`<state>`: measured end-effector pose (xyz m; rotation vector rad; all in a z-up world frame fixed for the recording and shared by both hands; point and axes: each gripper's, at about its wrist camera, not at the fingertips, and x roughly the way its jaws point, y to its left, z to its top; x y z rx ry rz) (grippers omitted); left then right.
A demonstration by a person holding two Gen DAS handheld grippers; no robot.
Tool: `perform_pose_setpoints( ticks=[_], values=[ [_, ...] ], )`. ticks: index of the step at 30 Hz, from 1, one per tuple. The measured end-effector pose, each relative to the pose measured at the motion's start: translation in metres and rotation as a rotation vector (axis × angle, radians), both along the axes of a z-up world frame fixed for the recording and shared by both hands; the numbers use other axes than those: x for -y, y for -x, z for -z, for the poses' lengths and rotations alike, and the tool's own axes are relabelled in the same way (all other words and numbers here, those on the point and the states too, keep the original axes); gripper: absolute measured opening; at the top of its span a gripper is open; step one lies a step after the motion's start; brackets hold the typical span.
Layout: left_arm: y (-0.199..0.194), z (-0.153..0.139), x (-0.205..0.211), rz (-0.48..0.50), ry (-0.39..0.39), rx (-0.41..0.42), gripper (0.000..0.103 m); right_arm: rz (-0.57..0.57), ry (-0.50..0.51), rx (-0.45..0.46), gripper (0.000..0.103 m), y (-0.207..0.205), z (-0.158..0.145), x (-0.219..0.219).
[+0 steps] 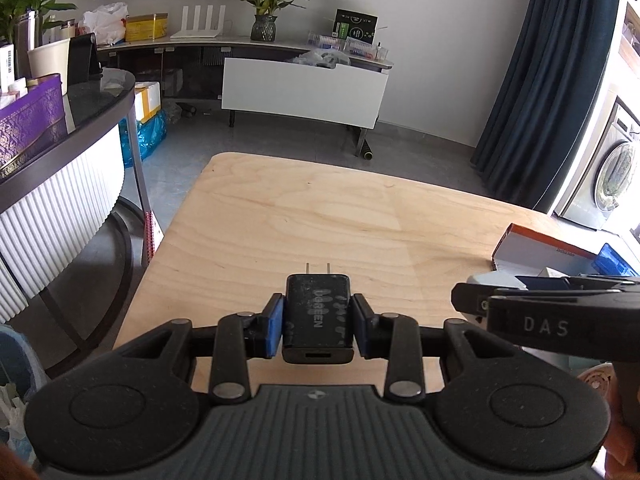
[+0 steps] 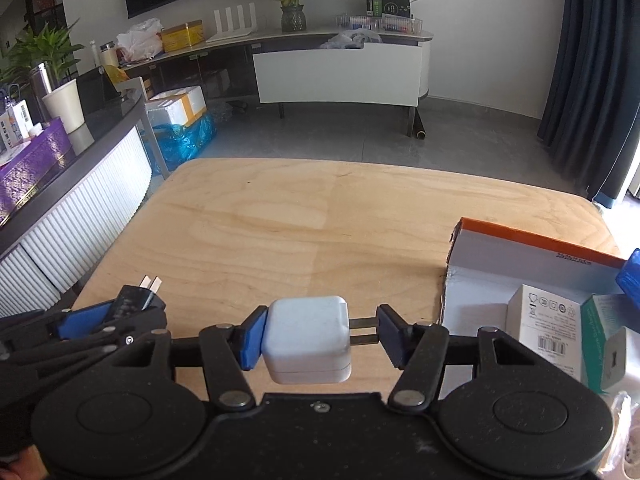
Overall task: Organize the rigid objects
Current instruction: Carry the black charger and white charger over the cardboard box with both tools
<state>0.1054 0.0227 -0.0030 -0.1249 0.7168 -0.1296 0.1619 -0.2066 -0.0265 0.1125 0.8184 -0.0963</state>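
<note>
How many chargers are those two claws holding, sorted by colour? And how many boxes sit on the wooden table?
Black chargers: 1, in the left gripper, the black charger.
White chargers: 1, in the right gripper, the white charger.
Open boxes on the table: 1, the orange-rimmed box.
Total: 3.

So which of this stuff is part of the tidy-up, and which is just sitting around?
Job: black charger in left hand-held gripper; white charger in right hand-held gripper; open cardboard box.

Lying about: potted plant, purple box, router.
</note>
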Motion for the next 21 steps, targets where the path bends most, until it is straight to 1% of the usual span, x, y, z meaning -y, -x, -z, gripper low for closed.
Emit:
perform_pose_setpoints(
  ticks=[2, 5, 12, 21],
  values=[
    [0.007, -0.005, 0.000, -0.007, -0.003, 0.005, 0.035, -0.001, 0.006, 0.024, 0.071, 0.014, -0.010, -0.005],
    [0.016, -0.010, 0.001, -0.011, -0.004, 0.006, 0.035, -0.004, -0.017, 0.047, 0.070, 0.034, -0.021, -0.010],
    [0.044, -0.025, 0.005, -0.023, -0.003, 0.029, 0.035, -0.003, 0.001, 0.087, 0.070, 0.077, -0.040, -0.022],
    [0.069, -0.031, 0.012, -0.016, -0.014, 0.041, 0.035, 0.012, -0.011, 0.103, 0.070, 0.117, -0.047, -0.021]
  ],
)
